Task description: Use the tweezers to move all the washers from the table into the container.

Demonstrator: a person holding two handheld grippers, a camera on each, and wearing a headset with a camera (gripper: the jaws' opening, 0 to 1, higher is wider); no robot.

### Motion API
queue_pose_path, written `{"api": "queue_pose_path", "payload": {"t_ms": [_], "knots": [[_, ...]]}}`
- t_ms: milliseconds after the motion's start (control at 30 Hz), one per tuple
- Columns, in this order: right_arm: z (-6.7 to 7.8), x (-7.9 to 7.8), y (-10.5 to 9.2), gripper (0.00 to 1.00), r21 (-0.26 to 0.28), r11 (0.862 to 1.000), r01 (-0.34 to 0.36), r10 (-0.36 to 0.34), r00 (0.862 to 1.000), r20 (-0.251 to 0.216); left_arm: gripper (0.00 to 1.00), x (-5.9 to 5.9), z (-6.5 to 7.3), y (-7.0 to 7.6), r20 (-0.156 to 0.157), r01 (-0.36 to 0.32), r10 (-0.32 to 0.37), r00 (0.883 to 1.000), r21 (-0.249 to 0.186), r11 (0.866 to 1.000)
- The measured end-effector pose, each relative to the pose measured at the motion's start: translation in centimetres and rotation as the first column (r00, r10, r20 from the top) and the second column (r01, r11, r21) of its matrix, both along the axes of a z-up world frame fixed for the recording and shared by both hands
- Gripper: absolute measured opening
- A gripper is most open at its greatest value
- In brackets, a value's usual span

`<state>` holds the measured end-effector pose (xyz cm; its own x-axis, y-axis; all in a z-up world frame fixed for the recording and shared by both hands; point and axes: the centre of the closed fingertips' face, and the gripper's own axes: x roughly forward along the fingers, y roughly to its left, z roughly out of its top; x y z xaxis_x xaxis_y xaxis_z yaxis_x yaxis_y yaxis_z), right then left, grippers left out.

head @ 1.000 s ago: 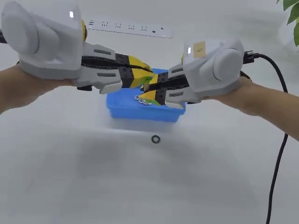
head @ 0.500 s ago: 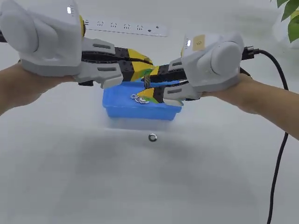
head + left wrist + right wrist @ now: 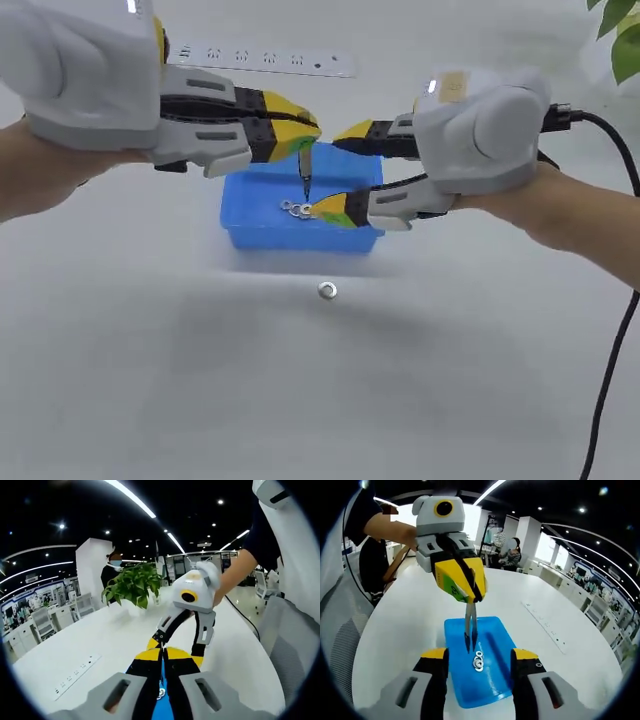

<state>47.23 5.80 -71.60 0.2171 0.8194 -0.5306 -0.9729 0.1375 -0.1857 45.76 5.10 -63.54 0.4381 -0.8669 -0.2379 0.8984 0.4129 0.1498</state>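
A few washers [image 3: 298, 209] inside the blue box [image 3: 240, 232]. Lie flat in a little bunch on its floor, close to the front wall. One more washer [image 3: 327, 291] out on the white table [image 3: 150, 380]. Sits all by itself, near the front of the box but not touching it. Tweezers [image 3: 305, 175] right above the bunch. Hang straight down, with the thin tips low inside the box and just over the washers; cannot tell if touching them. Show both thin legs close together at the bottom. Left claw [image 3: 305, 138] at the top of the tweezers. Pinches them tight between its yellow and black tips, squeezed closed around them. Sticks in from the left side, up over the back part of the box, with the left arm [image 3: 35, 185] behind its big white body. Right claw [image 3: 333, 170] across from it. Stands wide open and holds nothing, one yellow tip up high near the left claw's tips and the other down low beside the washers. Points at the tweezers and, in the right gripper view, has them hanging between its two spread tips. Sticks in from the right side, with the right arm [image 3: 575, 225] behind it. A black cord [image 3: 608, 340] at the back of the right claw. Runs down along the right side of the table. Farther back, a long white power strip [image 3: 260, 58]. Lies flat on the table, well apart from the box. Green leaves [image 3: 622, 40] up in the far right corner.
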Motion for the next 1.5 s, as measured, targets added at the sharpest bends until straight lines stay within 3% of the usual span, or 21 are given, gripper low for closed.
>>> {"api": "queue_pose_path", "payload": {"t_ms": [67,133,233,367,400,533,633,767,933,1033,1167,1267,1367,1500], "knots": [[0.3,0.2,-0.8,0.55,0.012,0.999,0.04,-0.041,0.999,0.031,0.04,-0.1,0.1,0.4,0.005,0.0,0.0,1.0,0.002,1.0],[0.4,-0.1,-1.4,0.56,0.015,0.998,0.059,-0.059,0.998,0.033,0.04,-0.4,0.2,0.7,0.019,0.009,-0.009,1.0,0.009,1.0],[0.5,-0.8,-2.6,0.59,0.054,0.991,0.122,-0.121,0.992,-0.021,0.04,-0.8,0.3,0.8,0.025,0.019,-0.019,0.999,0.01,1.0],[0.5,-2.0,-4.2,0.62,0.073,0.981,0.181,-0.181,0.983,-0.014,0.04,-1.2,0.2,0.8,0.031,0.038,-0.039,0.999,0.02,0.999],[0.4,-2.4,-4.5,0.64,0.081,0.976,0.203,-0.201,0.979,-0.037,0.04,-1.3,0.2,0.8,0.029,0.04,-0.041,0.999,0.018,0.999],[-0.2,-4.1,-5.7,0.68,0.088,0.969,0.232,-0.225,0.971,-0.081,0.04,-1.4,-0.2,0.8,0.015,0.045,-0.046,0.999,0.017,0.999],[-0.8,-5.2,-6.8,0.7,0.074,0.964,0.254,-0.245,0.964,-0.107,0.04,-1.8,0.0,0.4,-0.002,0.05,-0.05,0.999,-0.019,0.999],[-0.9,-5.6,-7.9,0.7,0.086,0.948,0.305,-0.292,0.946,-0.142,0.04,-2.6,-0.6,-0.6,-0.005,0.066,-0.066,0.998,0.003,0.998],[-1.2,-6.1,-8.8,0.77,0.069,0.947,0.313,-0.3,0.942,-0.151,0.05,-4.1,-1.2,-1.6,-0.018,0.107,-0.107,0.994,-0.005,0.994],[-1.5,-6.4,-9.4,0.79,0.074,0.939,0.336,-0.319,0.93,-0.181,0.05,-4.7,-1.3,-1.9,-0.024,0.12,-0.12,0.992,-0.016,0.993],[-2.0,-7.0,-10.0,0.81,0.073,0.937,0.342,-0.323,0.926,-0.194,0.05,-5.6,-2.1,-2.5,-0.033,0.151,-0.151,0.988,-0.003,0.989],[-3.0,-7.8,-10.5,0.84,0.044,0.944,0.326,-0.311,0.93,-0.197,0.05,-6.3,-3.0,-3.0,-0.039,0.165,-0.165,0.985,0.003,0.986],[-3.3,-8.4,-10.5,0.88,0.032,0.948,0.318,-0.306,0.932,-0.193,0.05,-6.6,-3.7,-3.3,-0.052,0.167,-0.166,0.985,0.011,0.986],[-3.1,-8.4,-10.6,0.91,0.064,0.94,0.334,-0.315,0.927,-0.204,0.05,-6.8,-4.3,-3.3,-0.068,0.167,-0.165,0.984,0.02,0.986]]}}
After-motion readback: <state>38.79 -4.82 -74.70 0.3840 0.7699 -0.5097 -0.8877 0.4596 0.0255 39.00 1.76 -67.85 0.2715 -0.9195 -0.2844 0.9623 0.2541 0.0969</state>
